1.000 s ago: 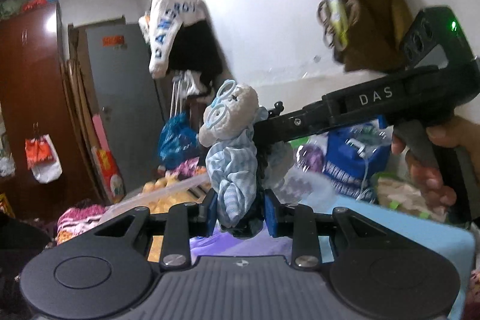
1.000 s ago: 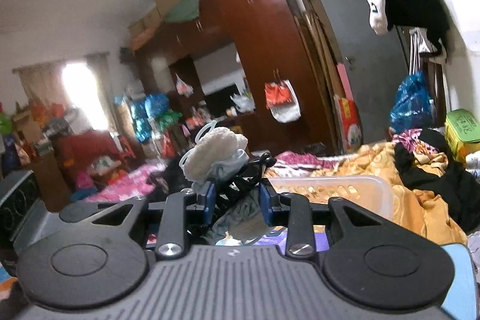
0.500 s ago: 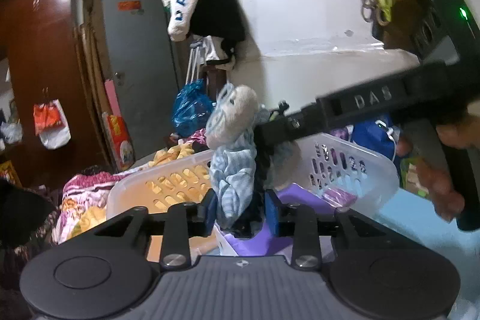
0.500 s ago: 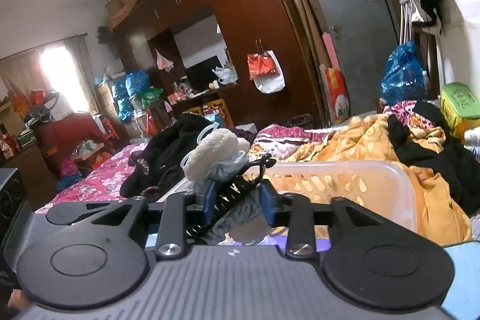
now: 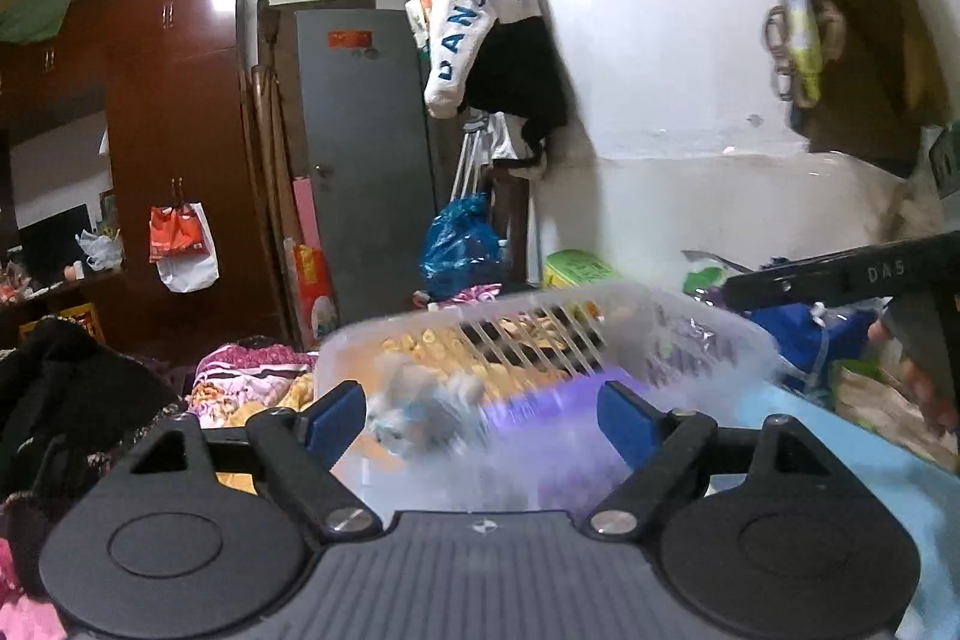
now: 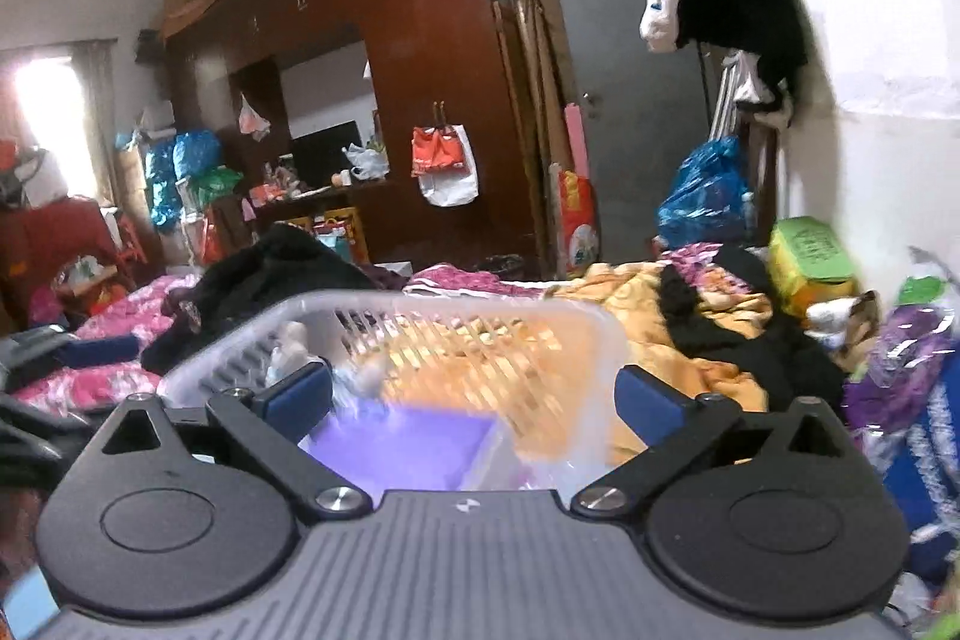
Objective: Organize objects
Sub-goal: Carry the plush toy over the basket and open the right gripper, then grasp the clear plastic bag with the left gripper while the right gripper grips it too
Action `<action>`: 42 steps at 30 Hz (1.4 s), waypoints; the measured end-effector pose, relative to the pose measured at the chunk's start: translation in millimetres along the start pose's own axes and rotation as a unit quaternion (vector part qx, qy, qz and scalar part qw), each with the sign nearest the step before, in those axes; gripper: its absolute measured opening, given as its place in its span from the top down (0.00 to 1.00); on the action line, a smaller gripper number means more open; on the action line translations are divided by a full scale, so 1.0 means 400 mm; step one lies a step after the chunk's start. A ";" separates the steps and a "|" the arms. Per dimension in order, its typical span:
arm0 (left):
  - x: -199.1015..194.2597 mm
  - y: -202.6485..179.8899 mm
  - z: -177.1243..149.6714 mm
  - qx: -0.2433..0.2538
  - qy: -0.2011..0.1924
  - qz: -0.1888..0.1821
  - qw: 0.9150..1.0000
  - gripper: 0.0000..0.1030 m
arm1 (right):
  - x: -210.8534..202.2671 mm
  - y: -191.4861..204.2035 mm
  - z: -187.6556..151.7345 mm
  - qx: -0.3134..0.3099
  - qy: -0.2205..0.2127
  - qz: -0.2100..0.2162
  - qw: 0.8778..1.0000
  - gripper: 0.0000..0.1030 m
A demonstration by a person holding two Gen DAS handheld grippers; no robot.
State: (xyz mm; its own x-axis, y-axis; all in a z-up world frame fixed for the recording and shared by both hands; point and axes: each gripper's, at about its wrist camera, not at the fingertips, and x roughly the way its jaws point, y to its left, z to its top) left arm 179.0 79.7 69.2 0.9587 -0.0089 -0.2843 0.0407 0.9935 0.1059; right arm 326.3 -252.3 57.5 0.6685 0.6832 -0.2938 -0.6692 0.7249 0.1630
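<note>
both your grippers, left gripper and right gripper, hover spread wide over the translucent slotted plastic basket, blurry pale-blue plush toy inside at 10 o'clock.

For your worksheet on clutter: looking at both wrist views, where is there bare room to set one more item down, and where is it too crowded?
Free: the purple floor of the plastic basket, right of the blurred plush toy, and the light blue surface beside the basket. Crowded: the bedding and clothes behind. The left gripper and right gripper are open.
</note>
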 end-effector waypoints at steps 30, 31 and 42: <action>-0.227 -0.089 -0.411 -0.092 0.050 0.009 0.994 0.24 | -0.224 0.135 -0.450 -0.088 -0.009 0.051 0.995 0.17; -0.229 -0.097 -0.412 -0.086 0.048 0.006 0.995 0.29 | -0.228 0.135 -0.451 -0.090 -0.010 0.053 0.994 0.19; -0.242 -0.157 -0.418 -0.041 0.020 -0.034 0.998 0.77 | -0.238 0.127 -0.451 -0.096 -0.014 0.074 0.992 0.60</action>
State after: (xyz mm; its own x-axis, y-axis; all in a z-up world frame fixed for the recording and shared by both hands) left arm 36.4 37.1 -69.3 0.9422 -0.0733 -0.3270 0.0801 0.9968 0.0075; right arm 170.0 -296.3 -76.3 0.5644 0.7856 -0.2535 -0.8090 0.5875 0.0193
